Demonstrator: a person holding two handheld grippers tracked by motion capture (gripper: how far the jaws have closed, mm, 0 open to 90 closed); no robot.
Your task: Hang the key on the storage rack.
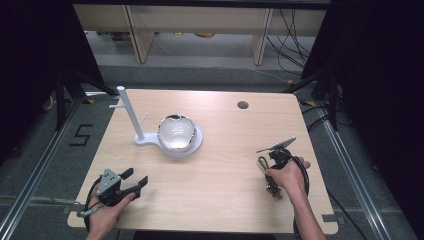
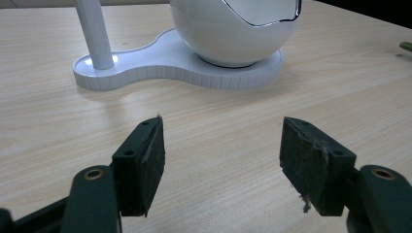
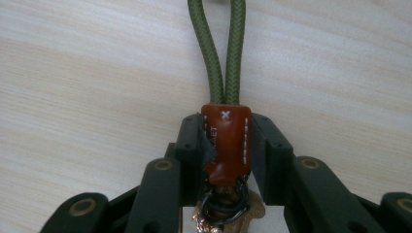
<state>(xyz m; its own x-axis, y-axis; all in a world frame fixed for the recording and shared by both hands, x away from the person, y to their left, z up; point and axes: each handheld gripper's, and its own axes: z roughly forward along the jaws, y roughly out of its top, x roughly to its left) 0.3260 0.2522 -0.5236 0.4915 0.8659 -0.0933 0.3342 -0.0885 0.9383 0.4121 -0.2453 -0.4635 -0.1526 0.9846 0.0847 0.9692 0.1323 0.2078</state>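
Note:
My right gripper (image 3: 226, 148) is shut on the brown leather tab (image 3: 227, 138) of a keychain. The tab's green cord loop (image 3: 218, 53) runs out flat over the table, and a dark ring with a copper-coloured piece hangs behind the pads. In the high view the right gripper (image 1: 270, 176) points down at the table's right side, with the cord loop (image 1: 262, 163) beside the hand. The left gripper (image 1: 138, 176) rests near the front left edge. It is open (image 2: 221, 155), with nothing between its pads, and it faces a white stand (image 1: 172, 137).
The white stand has an upright pole with pegs (image 1: 129, 112) and a round, egg-like white bowl (image 1: 176, 132) on a flat base (image 2: 165, 60). A cable hole (image 1: 243, 105) sits in the light wooden table (image 1: 220, 170) at the back right. Dark frames flank the table.

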